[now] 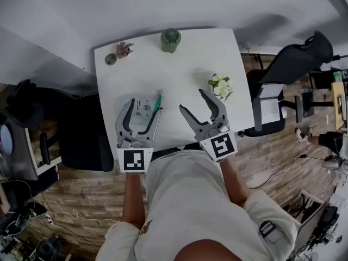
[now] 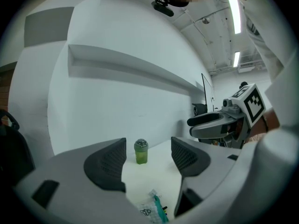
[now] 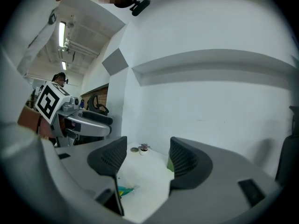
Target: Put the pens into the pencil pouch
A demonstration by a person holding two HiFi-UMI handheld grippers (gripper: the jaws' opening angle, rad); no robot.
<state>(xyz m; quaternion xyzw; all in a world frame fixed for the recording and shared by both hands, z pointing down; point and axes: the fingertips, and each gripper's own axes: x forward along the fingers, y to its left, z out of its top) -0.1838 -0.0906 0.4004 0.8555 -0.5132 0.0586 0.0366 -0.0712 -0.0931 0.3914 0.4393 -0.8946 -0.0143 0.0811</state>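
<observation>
Pencil pouch point(image 1: 139, 113) is lying at about 8 o'clock on the white table point(image 1: 179, 69), its teal zip edge pointing toward 1 o'clock. It is a clear pouch. From the left gripper view, dark and teal slivers are showing at its mouth, which may be pens, though I cannot tell how many are sitting inside. No loose pens are showing anywhere on the tabletop, so the loading is probably finished or close to it.

Left gripper point(image 1: 144, 105) is hovering over the pouch with its jaws spread wide and nothing between the pads. Right gripper point(image 1: 192, 100) is hanging over bare table just toward 3 o'clock of the pouch, its jaws equally wide and empty. Both are pointing nearly level, toward 12 o'clock.

To finish well, I would check that the pouch's contents are lying fully inside. One gripper would be pinning the fabric while the other is working the zip, so the light pouch is not sliding.

A green jar point(image 1: 170, 40) is standing at 12 o'clock, lid on, contents unseen. A small potted plant point(image 1: 124, 49) and a little dish point(image 1: 111, 59) are sitting at 10 o'clock, white flowers point(image 1: 220, 86) at 3 o'clock.
</observation>
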